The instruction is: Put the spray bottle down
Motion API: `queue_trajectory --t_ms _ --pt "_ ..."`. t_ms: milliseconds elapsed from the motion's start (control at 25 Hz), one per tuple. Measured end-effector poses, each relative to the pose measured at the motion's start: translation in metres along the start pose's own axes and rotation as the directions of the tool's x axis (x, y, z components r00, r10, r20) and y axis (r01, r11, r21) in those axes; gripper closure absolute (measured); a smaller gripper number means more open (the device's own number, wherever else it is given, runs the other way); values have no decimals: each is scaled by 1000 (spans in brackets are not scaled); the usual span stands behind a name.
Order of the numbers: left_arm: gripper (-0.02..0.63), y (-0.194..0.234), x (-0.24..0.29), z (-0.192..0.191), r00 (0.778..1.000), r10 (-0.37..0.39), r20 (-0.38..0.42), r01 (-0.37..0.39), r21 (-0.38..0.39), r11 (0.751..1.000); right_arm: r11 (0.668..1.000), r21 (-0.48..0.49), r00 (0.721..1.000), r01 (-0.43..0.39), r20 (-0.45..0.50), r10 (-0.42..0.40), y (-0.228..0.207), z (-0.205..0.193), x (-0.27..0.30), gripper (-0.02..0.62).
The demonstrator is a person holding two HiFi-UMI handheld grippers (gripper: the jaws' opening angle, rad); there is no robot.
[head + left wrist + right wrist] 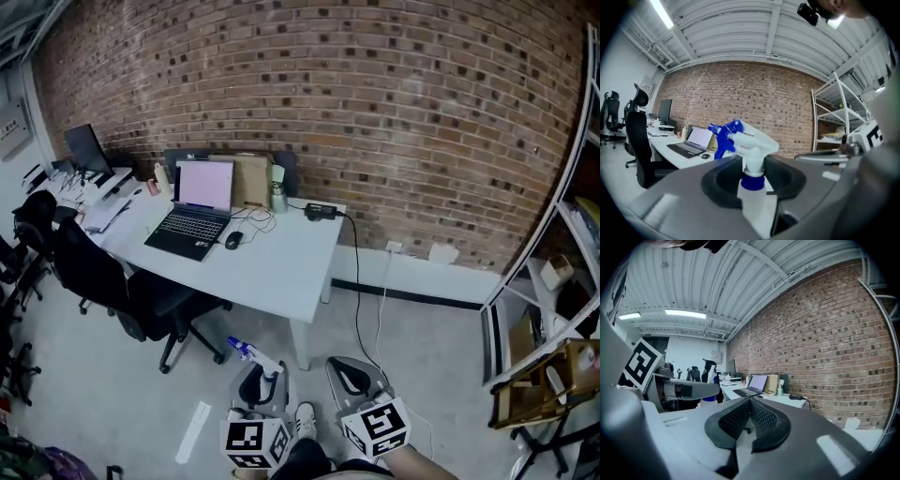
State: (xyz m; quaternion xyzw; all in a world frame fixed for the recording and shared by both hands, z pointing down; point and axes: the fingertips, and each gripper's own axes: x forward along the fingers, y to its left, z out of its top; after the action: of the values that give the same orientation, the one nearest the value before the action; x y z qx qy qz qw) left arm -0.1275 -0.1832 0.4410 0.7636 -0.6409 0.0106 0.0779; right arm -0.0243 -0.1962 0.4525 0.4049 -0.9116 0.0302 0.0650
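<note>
1. Left gripper (pixel 260 382): clamped on the spray bottle (pixel 751 178). The pads grip it at the neck, around the blue collar. The white head and blue trigger stick up above the jaws.
2. Right gripper (pixel 749 416): jaws closed together, nothing between them. It sits just beside the left one and level with it.
3. Bottle location: in the air in the left gripper, low in the head view, over the floor. It isn't resting on anything.
4. Bottle axis: upright, long axis vertical, base hidden below the jaws. The nozzle points forward and a bit left, toward the desk (pixel 281 272).
5. Key relation: the desk lies ahead of the left gripper and slightly left, well apart from it, with bare floor in between. The left gripper is on the side nearer the desk's near corner, and the right is further off.
6. Free surface: the stretch right of the laptop (pixel 195 220) and mouse (pixel 233 240) looks bare. My guess is that's the landing spot.
7. Next move, as I read it: carry the bottle forward, keep it vertical, set the base flat, then release.
8. Risk: the office chair (pixel 141 291) crowds the left side, so come in at the corner.
</note>
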Motion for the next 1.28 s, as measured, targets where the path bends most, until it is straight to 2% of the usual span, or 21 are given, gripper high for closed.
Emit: queue_trajectory --t_ms 360,640,840,1080,1280 --pt "468 55 139 14 999 -35 -9 35 -25 999 1000 11 999 26 -37 -26 -66 7 118 601" --pt "468 102 244 43 997 -48 58 49 -3 999 999 19 997 51 -60 -50 -104 13 201 601" --pt "468 127 307 48 995 -44 88 45 -12 999 997 38 995 68 -76 -65 -123 13 242 601" --pt "468 139 350 43 995 -58 86 56 17 998 995 53 992 84 -97 -78 -137 9 270 601" --pt "466 145 358 38 995 -46 86 46 6 999 995 55 991 85 -110 -79 -142 7 279 601"
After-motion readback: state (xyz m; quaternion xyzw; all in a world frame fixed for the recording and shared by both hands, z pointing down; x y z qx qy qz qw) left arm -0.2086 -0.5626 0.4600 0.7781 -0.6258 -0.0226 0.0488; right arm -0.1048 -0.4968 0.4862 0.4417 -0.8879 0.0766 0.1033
